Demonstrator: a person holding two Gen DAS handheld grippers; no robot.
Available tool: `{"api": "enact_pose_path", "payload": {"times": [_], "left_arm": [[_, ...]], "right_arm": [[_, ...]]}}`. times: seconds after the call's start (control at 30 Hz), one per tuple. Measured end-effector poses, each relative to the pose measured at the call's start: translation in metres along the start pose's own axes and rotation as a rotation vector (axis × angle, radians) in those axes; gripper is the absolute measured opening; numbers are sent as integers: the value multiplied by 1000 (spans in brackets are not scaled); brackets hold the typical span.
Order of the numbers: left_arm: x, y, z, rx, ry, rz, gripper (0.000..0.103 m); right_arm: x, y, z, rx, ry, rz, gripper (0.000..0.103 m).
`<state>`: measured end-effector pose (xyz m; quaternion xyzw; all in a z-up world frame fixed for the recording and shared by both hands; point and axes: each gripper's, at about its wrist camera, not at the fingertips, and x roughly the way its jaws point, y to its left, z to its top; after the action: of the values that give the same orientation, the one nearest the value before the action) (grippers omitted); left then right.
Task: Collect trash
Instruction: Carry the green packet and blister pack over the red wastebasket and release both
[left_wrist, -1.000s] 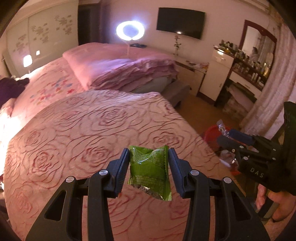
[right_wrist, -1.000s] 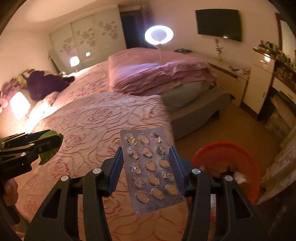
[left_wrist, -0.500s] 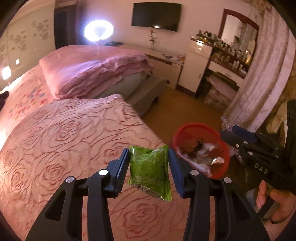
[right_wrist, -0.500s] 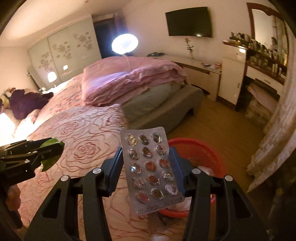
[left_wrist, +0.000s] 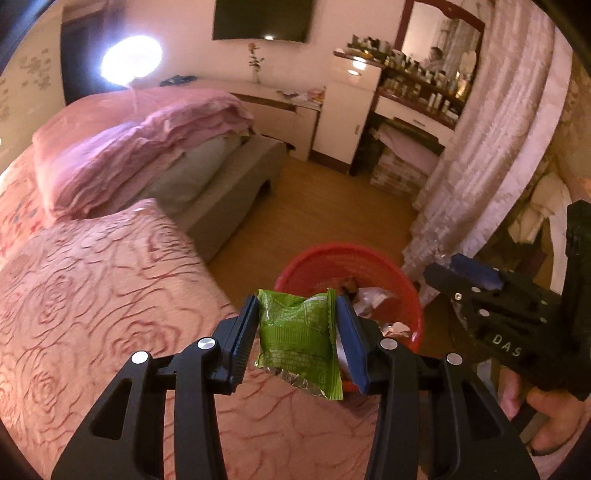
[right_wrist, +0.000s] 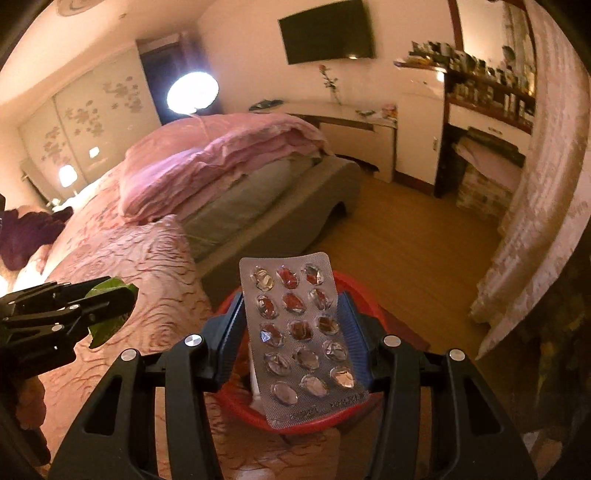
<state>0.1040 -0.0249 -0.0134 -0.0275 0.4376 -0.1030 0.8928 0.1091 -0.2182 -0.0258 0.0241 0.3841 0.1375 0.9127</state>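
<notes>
Both grippers now swing from bed to red bin (left_wrist: 408, 291) ahead: left gripper (left_wrist: 297, 338) clamps green wrapper (left_wrist: 295, 332), right gripper (right_wrist: 293, 343) clamps blister pack (right_wrist: 299, 339); drop next.

I count two grippers: the left gripper (left_wrist: 295, 332) and the right gripper (right_wrist: 291, 332). One green wrapper (left_wrist: 295, 339), lower centre of the left view. One blister pack (right_wrist: 303, 339), fifteen pockets in five rows of three. One red bin (left_wrist: 391, 273), one bed (left_wrist: 92, 280), one wall television (right_wrist: 327, 31).
</notes>
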Motion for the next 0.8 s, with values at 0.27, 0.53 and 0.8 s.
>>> {"api": "enact_pose_path", "payload": {"times": [0.27, 0.53, 0.8], "left_arm": [[47, -17, 11, 7, 75, -41, 42], [66, -14, 14, -23, 115, -73, 50], [64, -12, 13, -29, 104, -77, 65]], "right_arm": [[34, -26, -6, 60, 85, -21, 49], [63, -25, -12, 56, 141, -6, 51], [67, -26, -17, 68, 142, 0, 74]]}}
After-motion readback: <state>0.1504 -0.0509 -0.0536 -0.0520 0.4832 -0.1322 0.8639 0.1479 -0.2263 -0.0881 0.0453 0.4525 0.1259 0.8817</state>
